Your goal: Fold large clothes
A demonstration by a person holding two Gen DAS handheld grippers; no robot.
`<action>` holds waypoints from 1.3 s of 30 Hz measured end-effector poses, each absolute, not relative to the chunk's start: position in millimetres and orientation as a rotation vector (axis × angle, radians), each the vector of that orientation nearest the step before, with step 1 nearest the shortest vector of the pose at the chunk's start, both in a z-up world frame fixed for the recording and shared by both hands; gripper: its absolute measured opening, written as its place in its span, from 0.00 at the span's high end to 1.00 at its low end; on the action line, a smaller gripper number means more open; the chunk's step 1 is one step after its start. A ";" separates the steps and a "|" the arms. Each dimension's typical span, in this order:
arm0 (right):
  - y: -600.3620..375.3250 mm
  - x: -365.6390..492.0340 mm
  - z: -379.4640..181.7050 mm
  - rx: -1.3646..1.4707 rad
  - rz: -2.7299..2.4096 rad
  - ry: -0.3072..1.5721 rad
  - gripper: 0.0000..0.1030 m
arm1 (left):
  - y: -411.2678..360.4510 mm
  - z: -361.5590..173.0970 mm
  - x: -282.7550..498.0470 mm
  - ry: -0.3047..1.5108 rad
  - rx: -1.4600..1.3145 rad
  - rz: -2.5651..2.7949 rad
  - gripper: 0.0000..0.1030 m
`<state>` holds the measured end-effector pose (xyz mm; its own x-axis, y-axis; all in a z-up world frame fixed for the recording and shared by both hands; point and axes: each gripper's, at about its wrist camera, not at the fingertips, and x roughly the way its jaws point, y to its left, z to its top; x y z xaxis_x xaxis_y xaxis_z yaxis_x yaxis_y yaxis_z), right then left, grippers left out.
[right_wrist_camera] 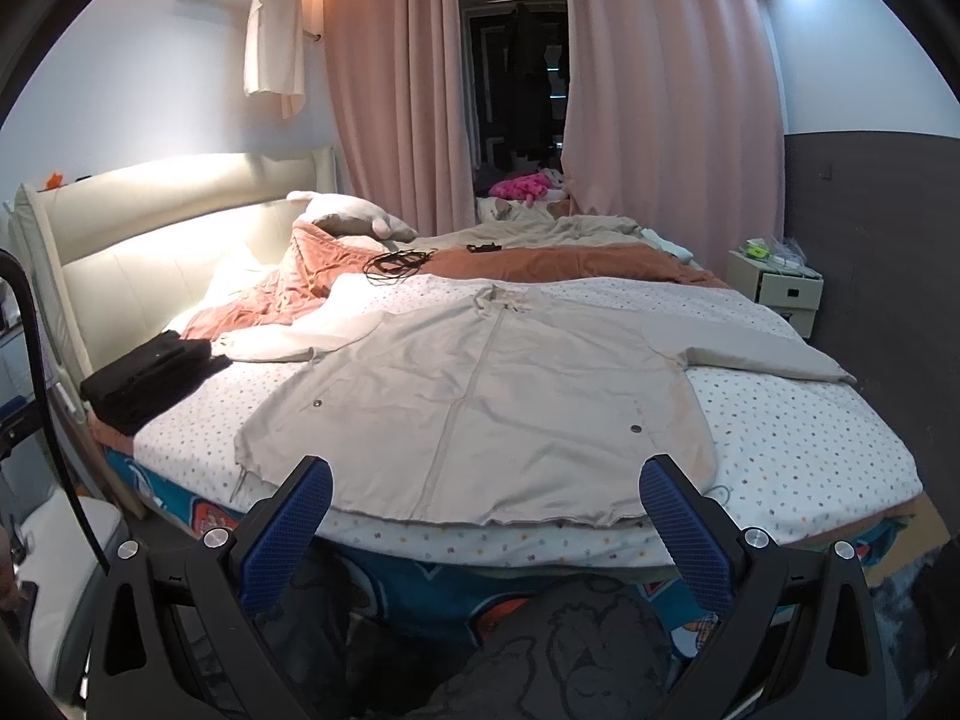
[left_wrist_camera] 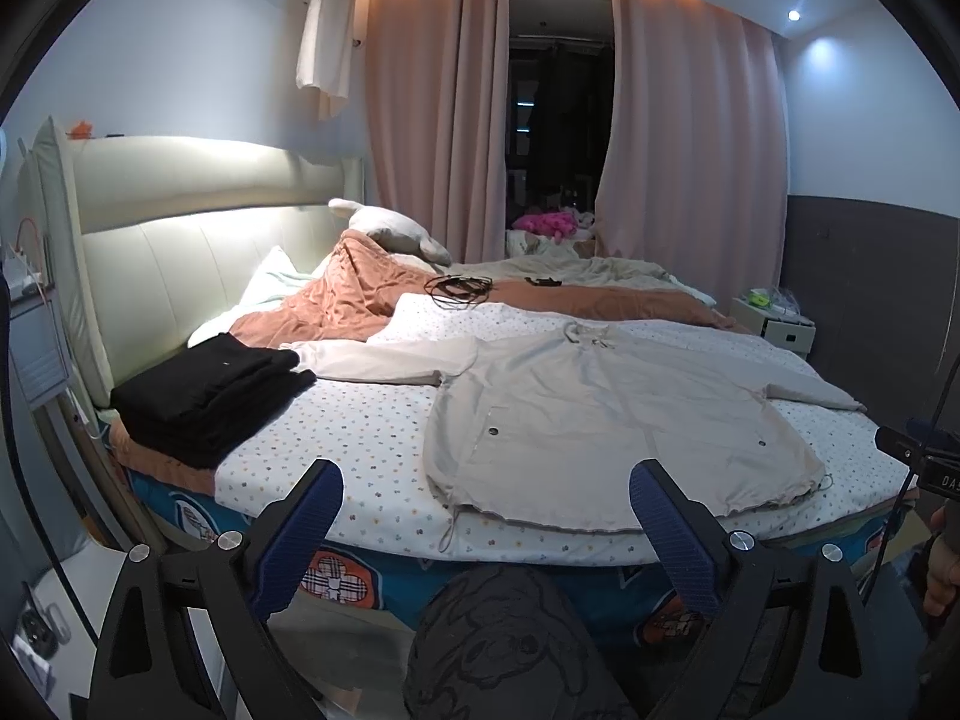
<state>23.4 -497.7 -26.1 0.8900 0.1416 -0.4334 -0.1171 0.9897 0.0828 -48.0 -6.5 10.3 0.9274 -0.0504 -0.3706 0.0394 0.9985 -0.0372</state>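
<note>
A large beige jacket (left_wrist_camera: 600, 414) (right_wrist_camera: 480, 396) lies flat and face up on the spotted bedsheet, sleeves spread to both sides and its hem at the near bed edge. My left gripper (left_wrist_camera: 486, 480) hovers open in front of the hem, its blue pads (left_wrist_camera: 300, 534) wide apart with nothing between them. In the right wrist view my right gripper (right_wrist_camera: 486, 477) is likewise open just short of the hem, holding nothing. Part of the right gripper body shows at the edge of the left wrist view.
A stack of folded black clothes (left_wrist_camera: 210, 396) (right_wrist_camera: 144, 372) sits on the bed's left side. An orange blanket (left_wrist_camera: 360, 300), a pillow (right_wrist_camera: 354, 216) and a coil of black cable (right_wrist_camera: 393, 264) lie further back. A white nightstand (right_wrist_camera: 780, 282) stands at right. My patterned dark trousers (left_wrist_camera: 510, 648) show below.
</note>
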 end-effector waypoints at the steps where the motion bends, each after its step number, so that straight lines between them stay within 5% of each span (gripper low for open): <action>1: -498.4 23.6 -26.3 0.057 0.133 0.453 0.00 | -6.5 10.2 -47.6 0.382 -0.029 -0.046 0.06; 39: -487.6 121.9 -46.5 0.050 0.139 0.493 0.00 | -2.0 -7.7 49.7 0.485 -0.034 -0.033 0.06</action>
